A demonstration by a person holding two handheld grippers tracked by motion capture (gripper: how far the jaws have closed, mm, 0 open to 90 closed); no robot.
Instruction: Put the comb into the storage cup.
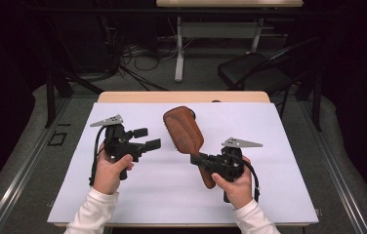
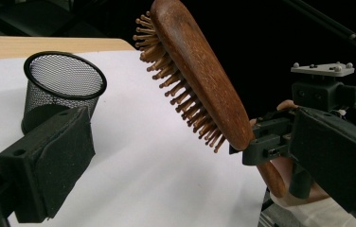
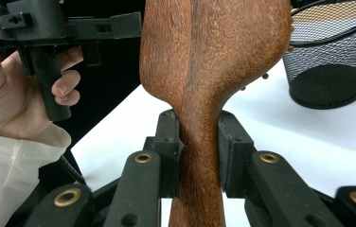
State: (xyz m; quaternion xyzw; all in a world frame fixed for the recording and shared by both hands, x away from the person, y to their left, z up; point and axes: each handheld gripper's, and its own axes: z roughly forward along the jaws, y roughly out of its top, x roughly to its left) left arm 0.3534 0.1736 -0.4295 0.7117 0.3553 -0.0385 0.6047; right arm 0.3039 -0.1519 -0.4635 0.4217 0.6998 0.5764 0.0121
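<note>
A brown wooden hairbrush (image 1: pixel 184 127) is held up off the white sheet, tilted, with its wooden bristles facing my left gripper. My right gripper (image 1: pixel 198 160) is shut on the brush's narrow handle (image 3: pixel 200 156), one pad pressing on each side. A black mesh cup (image 2: pixel 65 87) stands upright and empty on the sheet beyond the brush (image 2: pixel 200 71); it is also in the right gripper view (image 3: pixel 330 56). My left gripper (image 1: pixel 147 138) hovers to the left of the brush, pointing at it, open with nothing between its pads (image 2: pixel 48 165).
A white sheet (image 1: pixel 172 195) covers most of the wooden table (image 1: pixel 123 96). On the floor behind the table are a black chair (image 1: pixel 252 68), another table's legs (image 1: pixel 179 53) and loose cables (image 1: pixel 132 61).
</note>
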